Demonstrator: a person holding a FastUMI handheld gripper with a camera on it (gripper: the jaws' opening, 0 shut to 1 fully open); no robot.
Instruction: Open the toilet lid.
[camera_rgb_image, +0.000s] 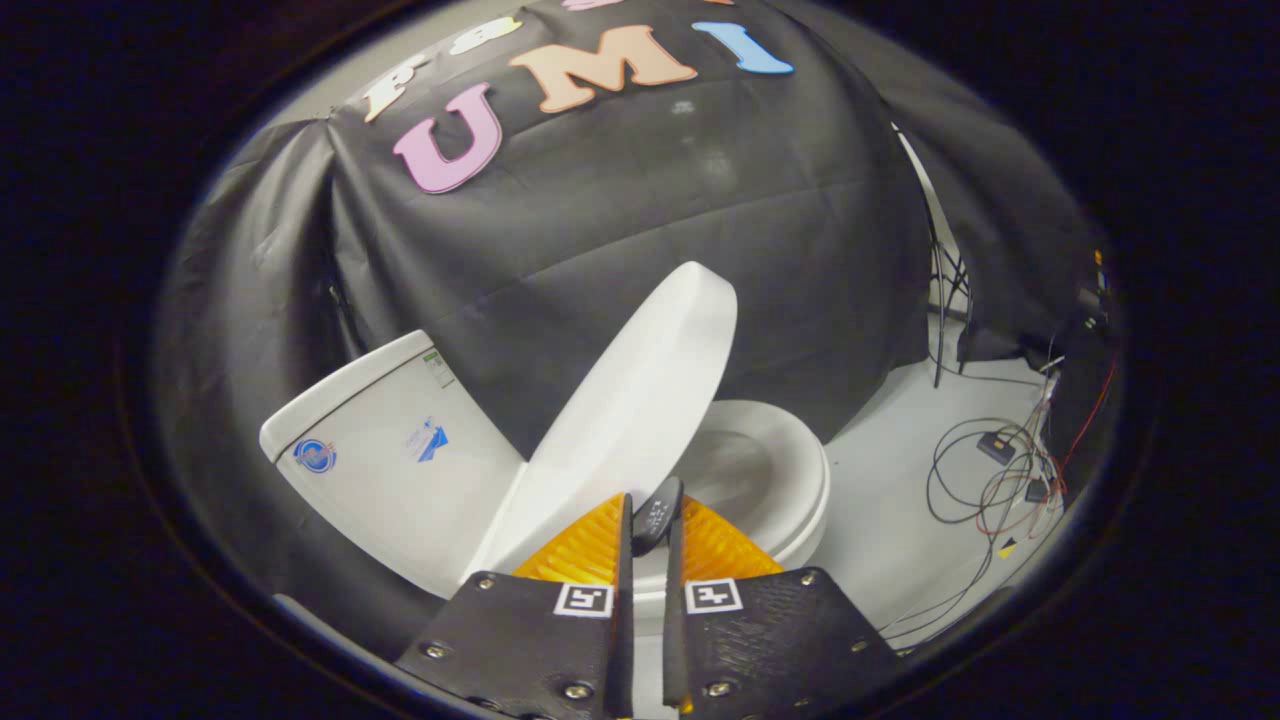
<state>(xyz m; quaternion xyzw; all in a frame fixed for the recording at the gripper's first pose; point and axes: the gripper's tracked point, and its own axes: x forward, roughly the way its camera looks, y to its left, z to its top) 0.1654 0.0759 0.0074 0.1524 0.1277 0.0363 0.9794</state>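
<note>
lid (640, 400) half raised, jaws nearly closed pinching its dark tab (655, 515), bowl (790, 480) partly hidden behind lid.

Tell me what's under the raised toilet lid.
Under the lid, held half open by the nearly closed tool, sits the white seat; the bowl's inside is hidden.

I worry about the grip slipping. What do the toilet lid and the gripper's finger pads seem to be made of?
Toilet lid: probably hard plastic, smooth white with a soft sheen. Finger pads: ribbed orange, likely rubber or soft plastic. The gripper looks nearly closed around a small dark tab at the lid's edge.
</note>
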